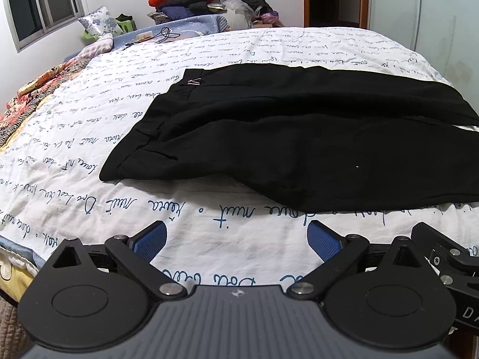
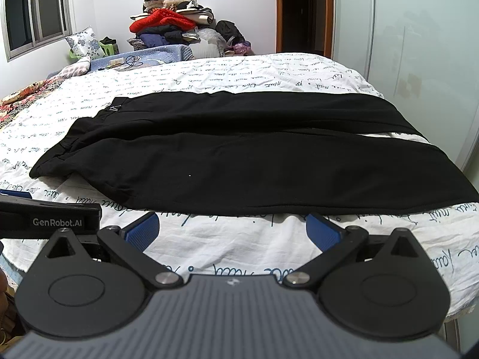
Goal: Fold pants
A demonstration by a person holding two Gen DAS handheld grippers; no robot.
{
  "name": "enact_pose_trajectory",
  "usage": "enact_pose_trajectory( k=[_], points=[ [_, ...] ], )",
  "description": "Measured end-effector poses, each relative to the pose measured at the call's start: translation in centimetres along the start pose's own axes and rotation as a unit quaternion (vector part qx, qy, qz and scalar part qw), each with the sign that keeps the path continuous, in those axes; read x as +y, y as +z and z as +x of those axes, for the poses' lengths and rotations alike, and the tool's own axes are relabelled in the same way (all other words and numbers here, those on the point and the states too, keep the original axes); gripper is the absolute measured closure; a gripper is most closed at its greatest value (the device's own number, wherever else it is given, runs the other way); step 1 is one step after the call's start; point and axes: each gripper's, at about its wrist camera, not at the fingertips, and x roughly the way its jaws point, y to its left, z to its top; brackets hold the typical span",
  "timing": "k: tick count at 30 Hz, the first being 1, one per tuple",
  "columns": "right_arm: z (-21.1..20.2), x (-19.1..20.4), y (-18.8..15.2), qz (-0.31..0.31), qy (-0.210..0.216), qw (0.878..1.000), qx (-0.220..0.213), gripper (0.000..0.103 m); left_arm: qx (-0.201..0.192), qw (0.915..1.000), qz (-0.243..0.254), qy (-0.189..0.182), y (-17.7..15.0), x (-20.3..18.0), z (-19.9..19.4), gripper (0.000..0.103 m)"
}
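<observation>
The black pants (image 2: 239, 161) are lying flat across the script-printed bedsheet (image 2: 239, 248), looking soft, limp and light, while the left gripper (image 1: 236, 239) and right gripper (image 2: 232, 232) are hovering spread wide, empty, near their edge, likeliest pinch points being waistband and hem.

A white bedsheet (image 2: 245, 68) printed with blue handwriting covers the bed. At its far end a pile of clothes (image 2: 170, 27), topped with a red garment (image 2: 158, 19), stands against the wall. A floral pillow (image 2: 82, 42) leans near the window (image 2: 36, 12). A patterned blanket (image 1: 33, 95) lies along the left edge. A dark doorway (image 2: 302, 12) opens behind.
</observation>
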Motion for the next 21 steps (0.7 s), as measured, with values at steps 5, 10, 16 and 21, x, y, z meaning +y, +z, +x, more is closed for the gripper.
enact_pose_trajectory(
  k=[5, 10, 16, 21],
  points=[
    [0.01, -0.01, -0.01, 0.001, -0.001, 1.0, 0.0, 0.0, 0.015, 0.9999, 0.004, 0.007, 0.18, -0.09, 0.49, 0.002],
    [0.02, -0.04, 0.02, 0.001, -0.001, 1.0, 0.001, 0.0, 0.014, 0.9999, 0.004, 0.008, 0.11, -0.08, 0.52, 0.002],
    [0.05, 0.06, -0.07, 0.002, -0.001, 1.0, 0.002, 0.0, 0.018, 0.9998, 0.003, 0.01, 0.09, -0.07, 0.66, 0.002],
    [0.08, 0.08, -0.09, 0.002, -0.001, 1.0, 0.002, 0.0, 0.02, 0.9997, 0.004, 0.014, 0.16, -0.15, 0.67, 0.002]
  ],
)
